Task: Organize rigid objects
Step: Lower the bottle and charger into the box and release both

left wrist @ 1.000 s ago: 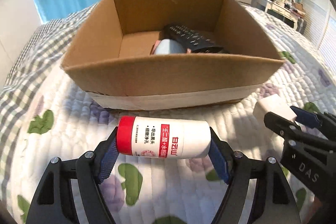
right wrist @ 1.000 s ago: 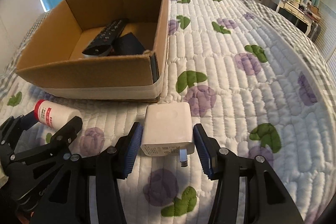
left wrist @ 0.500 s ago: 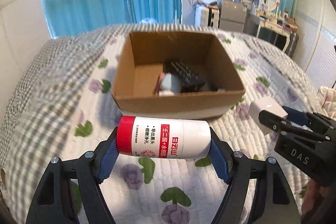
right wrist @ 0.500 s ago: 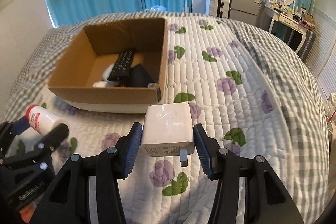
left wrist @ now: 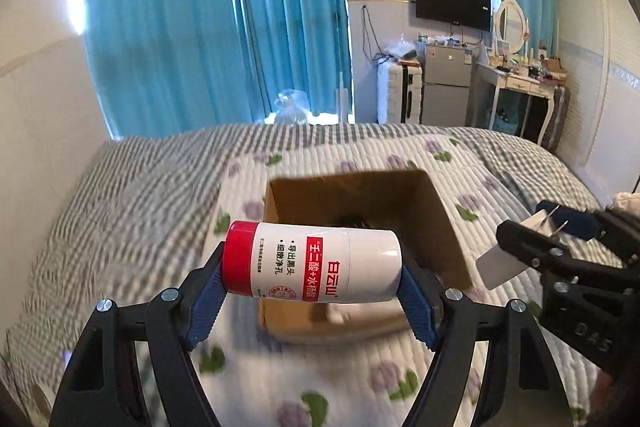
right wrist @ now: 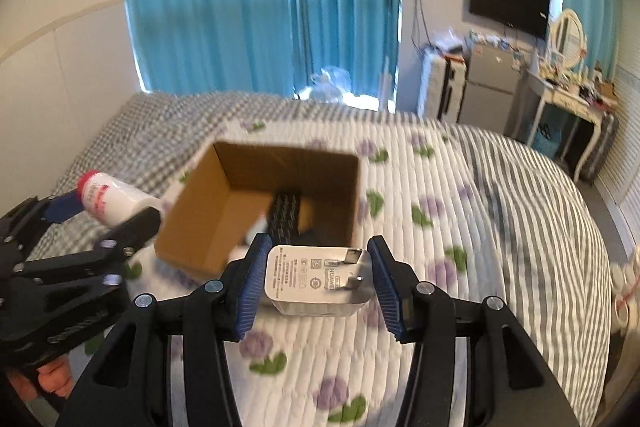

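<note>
Cardboard box point(right wrist: 192, 227) on bed point(right wrist: 480, 227): open, holding a black remote point(right wrist: 286, 215). Left hand-held gripper point(left wrist: 316, 289) clamps a white bottle point(left wrist: 320, 267); right hand-held gripper point(right wrist: 316, 281) clamps a white charger point(right wrist: 316, 279), both above the bed.

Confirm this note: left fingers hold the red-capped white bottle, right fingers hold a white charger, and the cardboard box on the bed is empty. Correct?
Not quite: the cardboard box is not empty. The right wrist view shows a black remote inside it. The bottle and charger are held as stated.
</note>
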### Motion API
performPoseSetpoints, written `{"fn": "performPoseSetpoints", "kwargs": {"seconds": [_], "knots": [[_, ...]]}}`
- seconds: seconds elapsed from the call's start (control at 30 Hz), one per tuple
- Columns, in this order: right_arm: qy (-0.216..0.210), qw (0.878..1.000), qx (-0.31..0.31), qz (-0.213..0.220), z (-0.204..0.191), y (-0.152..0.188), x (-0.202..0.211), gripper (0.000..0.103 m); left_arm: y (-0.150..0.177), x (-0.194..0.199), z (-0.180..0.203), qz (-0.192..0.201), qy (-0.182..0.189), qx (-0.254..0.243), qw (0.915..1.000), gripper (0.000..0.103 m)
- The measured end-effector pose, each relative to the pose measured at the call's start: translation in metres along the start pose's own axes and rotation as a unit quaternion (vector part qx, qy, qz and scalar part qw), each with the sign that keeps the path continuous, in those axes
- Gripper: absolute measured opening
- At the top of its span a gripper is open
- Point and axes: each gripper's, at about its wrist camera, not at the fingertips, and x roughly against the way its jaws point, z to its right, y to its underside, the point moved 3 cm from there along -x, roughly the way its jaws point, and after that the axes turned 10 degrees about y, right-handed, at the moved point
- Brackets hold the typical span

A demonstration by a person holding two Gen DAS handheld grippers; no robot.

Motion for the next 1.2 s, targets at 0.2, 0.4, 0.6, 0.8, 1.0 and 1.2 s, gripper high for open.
{"fn": "performPoseSetpoints", "kwargs": {"seconds": [0.2, 0.4, 0.6, 0.8, 1.0, 1.2], "knots": [[-0.009, 1.0, 0.009, 0.016, -0.003, -0.035, -0.03, 0.049, -0.019, -0.055, -0.01, -0.012, 0.003, -0.007, 0.9999, 0.078], [-0.006, 1.0, 0.024, 0.006, -0.007, -0.047, -0.079, 0.049, -0.009, -0.111, -0.016, -0.022, 0.023, 0.002, 0.9995, 0.078], [-0.01, 0.999, 0.031, -0.022, -0.004, -0.035, -0.121, 0.049, 0.002, -0.142, -0.019, -0.043, 0.031, 0.01, 0.9985, 0.078], [-0.017, 0.999, 0.028, -0.022, -0.002, -0.033, -0.128, 0.05, 0.008, -0.146, -0.02, -0.06, 0.039, 0.003, 0.9974, 0.083], [-0.018, 0.999, 0.026, -0.018, -0.003, -0.038, -0.122, 0.05, -0.007, -0.118, -0.027, -0.019, 0.027, 0.0, 0.9994, 0.087], [-0.024, 0.998, 0.043, -0.024, -0.02, -0.047, -0.135, 0.05, -0.009, -0.118, -0.04, -0.016, 0.013, 0.003, 0.9998, 0.087]]}}
